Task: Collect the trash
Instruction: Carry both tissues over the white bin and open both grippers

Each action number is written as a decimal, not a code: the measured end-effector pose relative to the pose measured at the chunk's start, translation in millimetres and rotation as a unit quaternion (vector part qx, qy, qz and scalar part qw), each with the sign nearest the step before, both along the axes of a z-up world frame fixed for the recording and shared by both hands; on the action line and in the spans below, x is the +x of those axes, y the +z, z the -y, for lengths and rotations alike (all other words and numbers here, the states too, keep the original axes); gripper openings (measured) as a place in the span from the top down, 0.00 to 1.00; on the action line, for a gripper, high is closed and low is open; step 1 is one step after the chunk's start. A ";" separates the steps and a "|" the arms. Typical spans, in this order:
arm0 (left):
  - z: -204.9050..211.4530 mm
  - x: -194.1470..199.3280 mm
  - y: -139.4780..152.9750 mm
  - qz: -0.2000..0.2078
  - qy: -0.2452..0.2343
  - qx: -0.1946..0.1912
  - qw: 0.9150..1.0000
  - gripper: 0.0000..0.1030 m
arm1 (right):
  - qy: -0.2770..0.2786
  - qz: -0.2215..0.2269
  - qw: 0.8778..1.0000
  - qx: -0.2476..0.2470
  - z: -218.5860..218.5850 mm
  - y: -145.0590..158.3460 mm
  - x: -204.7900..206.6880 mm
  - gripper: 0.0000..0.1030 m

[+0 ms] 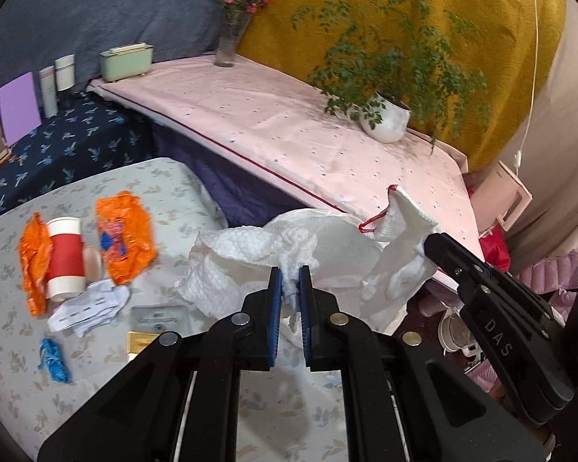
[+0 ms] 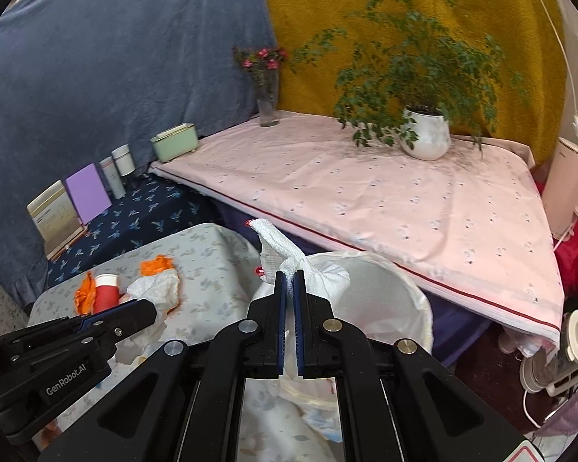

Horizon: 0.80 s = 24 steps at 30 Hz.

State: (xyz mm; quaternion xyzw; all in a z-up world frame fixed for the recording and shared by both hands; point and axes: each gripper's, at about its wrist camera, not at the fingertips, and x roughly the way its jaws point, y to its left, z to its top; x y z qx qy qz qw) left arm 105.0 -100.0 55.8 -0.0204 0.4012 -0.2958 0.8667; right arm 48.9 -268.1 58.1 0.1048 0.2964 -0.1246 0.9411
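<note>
With my left gripper (image 1: 290,287) clenched on the crumpled white paper towel (image 1: 246,246) and my right gripper (image 2: 289,292) on the white knitted glove (image 2: 320,275), both over the white-lined bin (image 2: 412,296) off the floral tabletop's (image 1: 165,188) edge, I centre them before releasing

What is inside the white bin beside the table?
In the right wrist view the bin shows only its white liner; no trash is visible. The right tongs and their white glove cover its near left side and bottom.

Pink bed (image 2: 424,208) blocks beyond bin (image 2: 400,300) (mouth open)
</note>
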 end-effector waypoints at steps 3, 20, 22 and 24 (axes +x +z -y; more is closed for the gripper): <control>19.9 1.1 -4.9 -0.009 -0.015 0.000 1.000 0.91 | -0.012 -0.004 1.000 0.003 13.9 -4.7 -3.3 0.96; 87.0 20.6 -30.8 -0.043 -0.058 0.007 0.997 0.91 | -0.045 -0.032 0.998 0.017 58.6 -33.1 4.9 0.96; 91.8 22.3 -33.0 -0.042 -0.061 0.009 0.997 0.91 | -0.047 -0.035 0.998 0.018 61.7 -35.6 7.2 0.96; 95.1 24.1 -34.3 -0.042 -0.064 0.008 0.997 0.90 | -0.047 -0.038 0.998 0.020 63.9 -37.1 10.4 0.95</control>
